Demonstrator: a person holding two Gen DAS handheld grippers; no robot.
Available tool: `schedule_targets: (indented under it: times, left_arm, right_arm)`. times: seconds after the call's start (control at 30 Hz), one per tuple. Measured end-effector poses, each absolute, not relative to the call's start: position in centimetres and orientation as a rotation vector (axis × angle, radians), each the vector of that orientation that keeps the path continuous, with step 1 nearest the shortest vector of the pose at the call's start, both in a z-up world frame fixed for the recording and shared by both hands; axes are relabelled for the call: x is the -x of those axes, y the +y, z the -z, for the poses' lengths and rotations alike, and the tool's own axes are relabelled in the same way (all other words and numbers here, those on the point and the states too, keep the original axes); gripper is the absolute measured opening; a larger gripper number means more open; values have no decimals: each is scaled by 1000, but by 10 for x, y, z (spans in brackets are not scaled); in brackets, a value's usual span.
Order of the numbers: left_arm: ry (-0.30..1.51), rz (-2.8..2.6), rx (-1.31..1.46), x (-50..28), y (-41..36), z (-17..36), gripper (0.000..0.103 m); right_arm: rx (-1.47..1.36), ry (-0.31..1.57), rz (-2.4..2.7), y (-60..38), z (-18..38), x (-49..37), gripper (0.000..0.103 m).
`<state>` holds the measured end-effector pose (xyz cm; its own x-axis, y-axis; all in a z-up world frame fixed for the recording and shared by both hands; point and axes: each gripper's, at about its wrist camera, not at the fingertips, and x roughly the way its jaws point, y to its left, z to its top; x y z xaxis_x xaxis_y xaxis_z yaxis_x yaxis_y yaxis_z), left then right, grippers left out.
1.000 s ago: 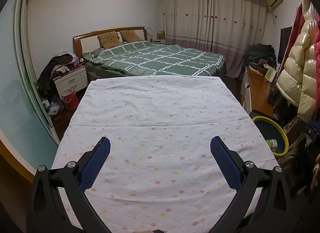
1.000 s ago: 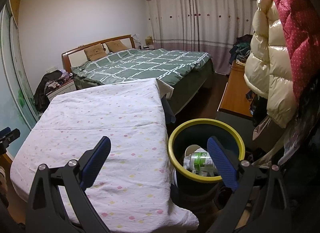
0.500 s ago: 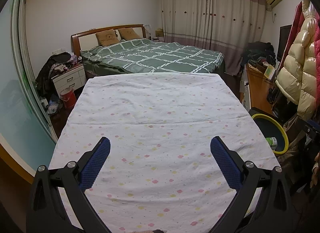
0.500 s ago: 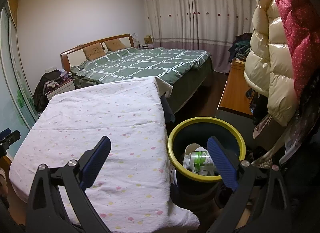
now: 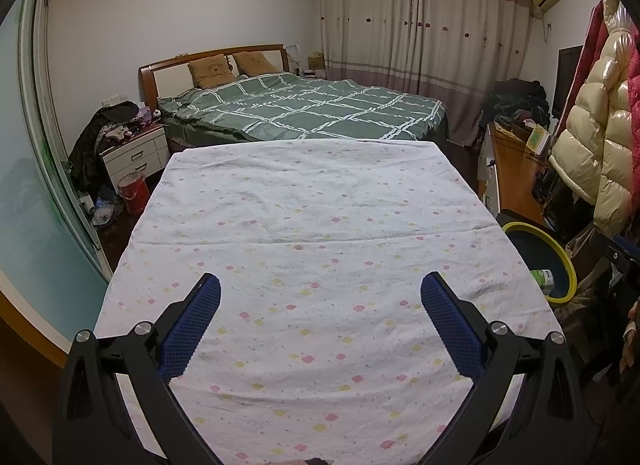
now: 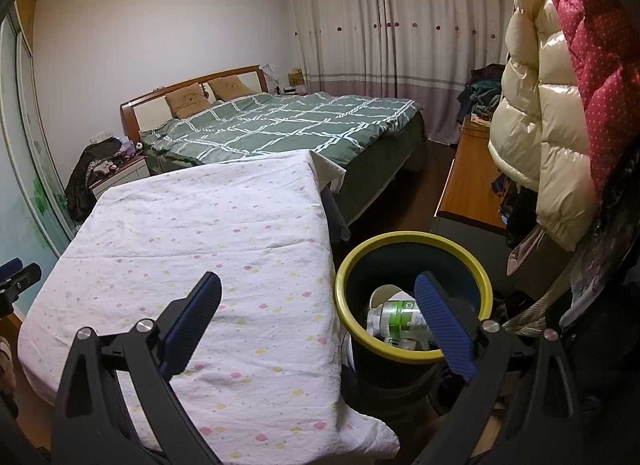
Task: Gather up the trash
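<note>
Hovering over the sheet (image 5: 320,225), the left gripper (image 5: 320,289) gapes empty; the right gripper (image 6: 318,285), spread wide, straddles the bin (image 6: 412,241) holding a bottle (image 6: 400,315).

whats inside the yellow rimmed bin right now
The yellow-rimmed bin holds a green-and-white bottle, a white cup-like piece and scraps. The right hand-held gripper finger covers part; the bottom is hidden.

Right gripper (image 6: 318,293) spread wide — bottle (image 6: 400,315) inside bin (image 6: 452,245)
</note>
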<state>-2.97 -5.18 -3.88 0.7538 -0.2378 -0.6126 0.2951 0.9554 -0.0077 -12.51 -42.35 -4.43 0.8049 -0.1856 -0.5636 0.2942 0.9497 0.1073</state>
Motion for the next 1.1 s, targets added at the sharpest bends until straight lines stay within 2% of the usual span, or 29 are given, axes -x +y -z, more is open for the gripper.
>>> schedule_targets:
  times: [1.1]
  left_arm:
    - [677,316,-86,25,-57,40,98]
  right_arm:
    - [-192,598,253,-421,55,121,93]
